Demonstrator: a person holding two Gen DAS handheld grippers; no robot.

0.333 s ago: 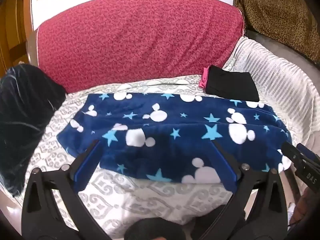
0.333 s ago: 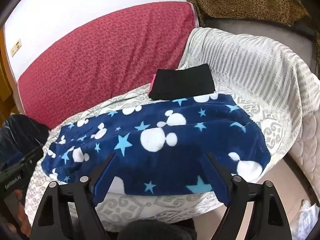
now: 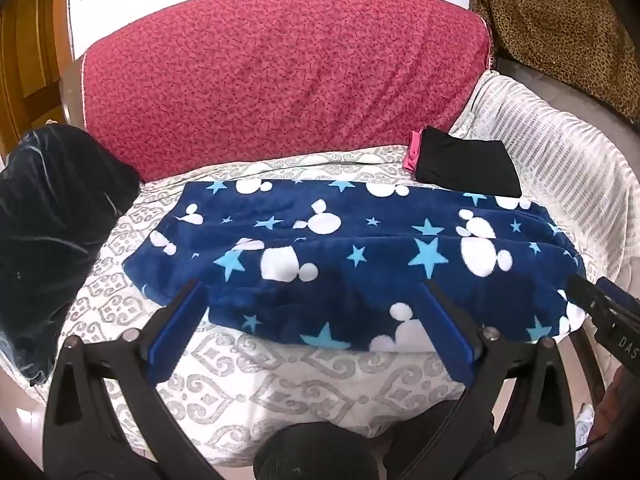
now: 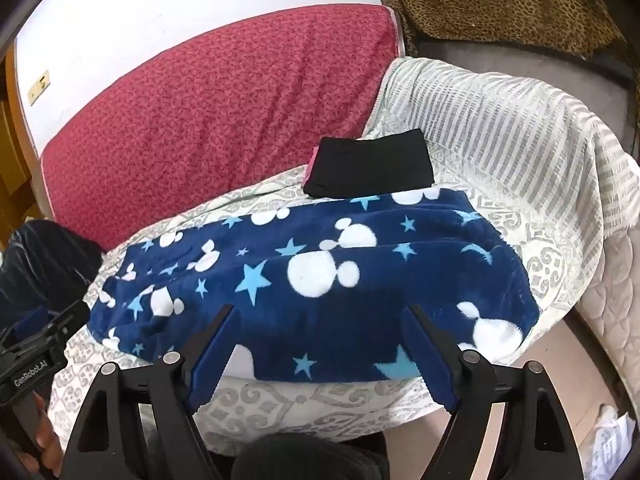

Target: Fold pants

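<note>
Pants (image 3: 360,256) (image 4: 320,280), navy fleece with white mouse heads and blue stars, lie lengthwise on the patterned bed sheet (image 3: 280,380), in front of the red cushion (image 3: 280,80). Left gripper (image 3: 312,292) fingers spread, holding nothing, tips over the pants' near edge. Right gripper (image 4: 320,316) likewise spread and empty. Black folded garment (image 3: 468,166) touches the pants' far edge.
</note>
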